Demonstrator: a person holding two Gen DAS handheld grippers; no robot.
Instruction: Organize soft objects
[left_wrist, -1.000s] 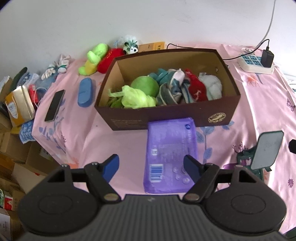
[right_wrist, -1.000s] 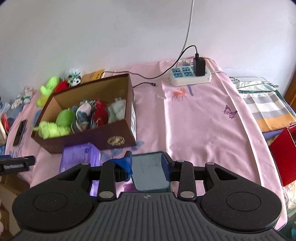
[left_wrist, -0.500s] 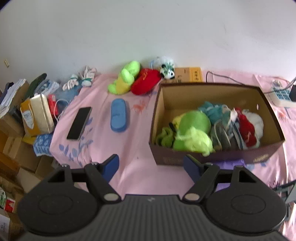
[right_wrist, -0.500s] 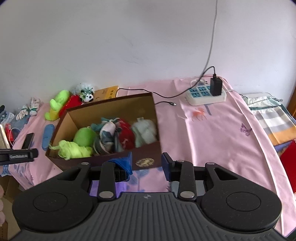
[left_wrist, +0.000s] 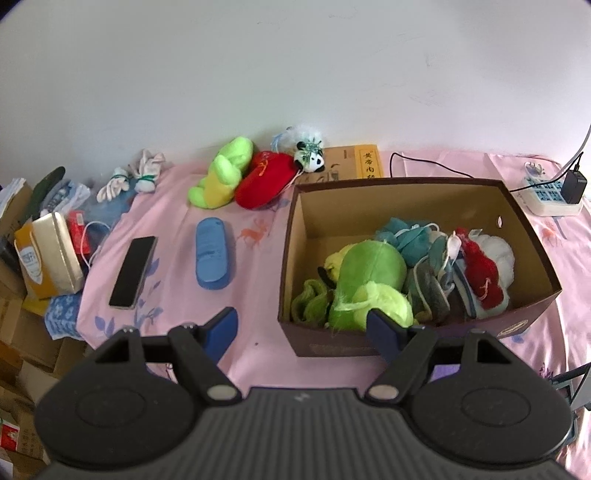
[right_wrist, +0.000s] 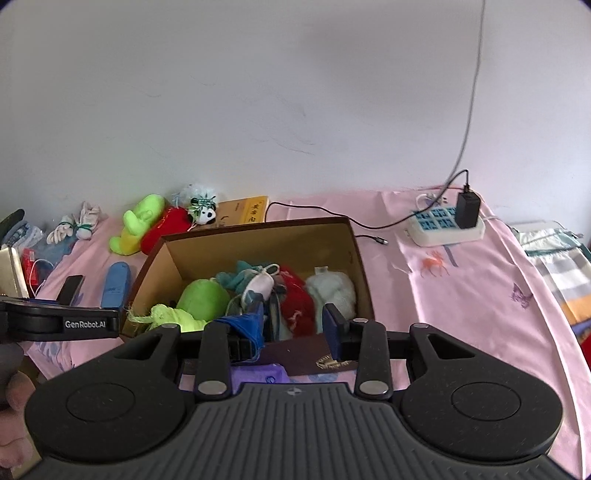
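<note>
A brown cardboard box (left_wrist: 524, 236) (right_wrist: 354, 254) on the pink bedsheet holds a green plush (left_wrist: 373, 266) (right_wrist: 203, 295), a lime yarn bundle, teal, grey and red knits and a white fluffy piece (right_wrist: 332, 291). Outside it, near the wall, lie a green plush (left_wrist: 221, 173) (right_wrist: 136, 221), a red plush (left_wrist: 264, 181), a small panda (left_wrist: 310, 157) and tied white gloves (left_wrist: 129, 177). My left gripper (left_wrist: 301, 328) hovers open over the box's near left corner, holding nothing. My right gripper (right_wrist: 293, 325) hangs before the box's front wall, jaws partly apart and empty.
A blue case (left_wrist: 214, 254) and a black phone (left_wrist: 133, 271) lie left of the box. A power strip (right_wrist: 443, 225) with charger and cables sits at the back right. A purple pack (right_wrist: 262, 373) lies in front of the box. Cartons crowd the left edge (left_wrist: 40, 251).
Both views have swung left and lifted. The purple pack and the stand with the dark screen have slipped below the grippers; the plush toys, case and phone now show fully. Jaw gaps look unchanged.
</note>
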